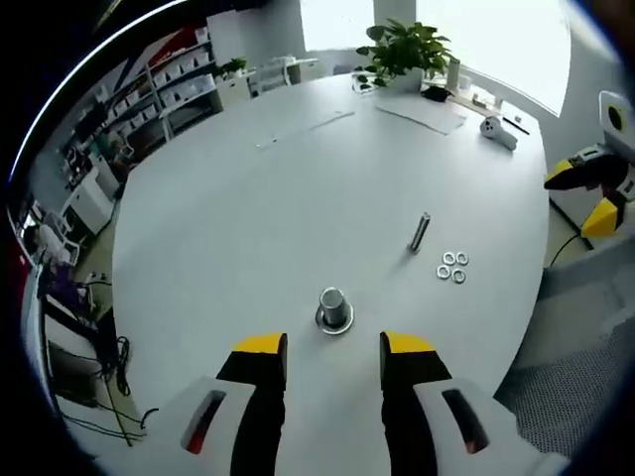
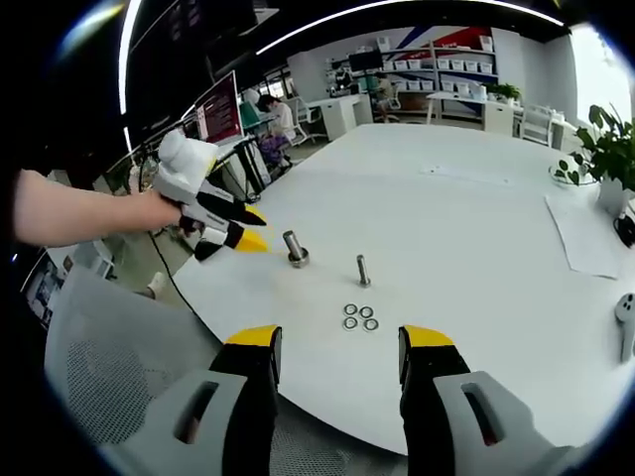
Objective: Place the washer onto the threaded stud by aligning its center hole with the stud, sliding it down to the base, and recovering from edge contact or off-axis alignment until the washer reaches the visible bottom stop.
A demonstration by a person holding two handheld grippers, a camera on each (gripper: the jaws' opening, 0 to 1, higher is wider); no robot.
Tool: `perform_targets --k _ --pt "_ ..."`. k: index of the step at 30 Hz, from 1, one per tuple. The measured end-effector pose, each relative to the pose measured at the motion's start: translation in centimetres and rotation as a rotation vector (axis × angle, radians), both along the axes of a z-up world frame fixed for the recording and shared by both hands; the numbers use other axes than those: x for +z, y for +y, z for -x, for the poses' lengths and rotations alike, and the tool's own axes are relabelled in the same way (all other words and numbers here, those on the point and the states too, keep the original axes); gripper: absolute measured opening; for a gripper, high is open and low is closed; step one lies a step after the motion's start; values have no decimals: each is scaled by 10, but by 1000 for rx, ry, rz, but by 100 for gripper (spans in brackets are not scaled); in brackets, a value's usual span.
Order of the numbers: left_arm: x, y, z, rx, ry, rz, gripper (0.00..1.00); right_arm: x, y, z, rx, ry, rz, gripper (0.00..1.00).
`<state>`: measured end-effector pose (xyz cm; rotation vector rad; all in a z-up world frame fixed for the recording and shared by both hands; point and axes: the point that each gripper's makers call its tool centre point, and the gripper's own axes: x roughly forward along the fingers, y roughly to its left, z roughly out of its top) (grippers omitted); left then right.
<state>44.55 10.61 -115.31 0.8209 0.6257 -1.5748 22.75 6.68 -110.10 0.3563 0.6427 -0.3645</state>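
Note:
A short threaded stud (image 1: 333,305) (image 2: 294,247) stands upright on a round base on the white table (image 1: 298,198) (image 2: 476,228). Just in front of it, my left gripper (image 1: 334,357) is open with nothing between its yellow-tipped jaws. The right gripper view shows a hand holding the left gripper (image 2: 254,227) beside the stud. Several loose washers (image 1: 452,267) (image 2: 359,317) lie in a small cluster to one side of the stud. Back from the washers, over the table edge, my right gripper (image 2: 337,347) is open and empty; the right gripper (image 1: 582,192) is also at the left gripper view's right edge.
A slimmer metal bolt (image 1: 420,232) (image 2: 363,270) sits between the stud and the washers. A potted plant (image 1: 402,50), papers (image 1: 422,111) and a white device (image 1: 498,131) are at the far end. A mesh chair (image 2: 109,367) stands by the near edge; shelves (image 1: 164,94) line the wall.

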Motion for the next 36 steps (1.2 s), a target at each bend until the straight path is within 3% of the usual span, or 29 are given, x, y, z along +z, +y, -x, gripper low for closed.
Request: perform_targets --k 17,36 --pt "24 25 22 66 50 96 36 -4 5 -4 32 4 1 50" --pt "36 54 38 81 76 129 37 -3 6 -4 39 11 8 50"
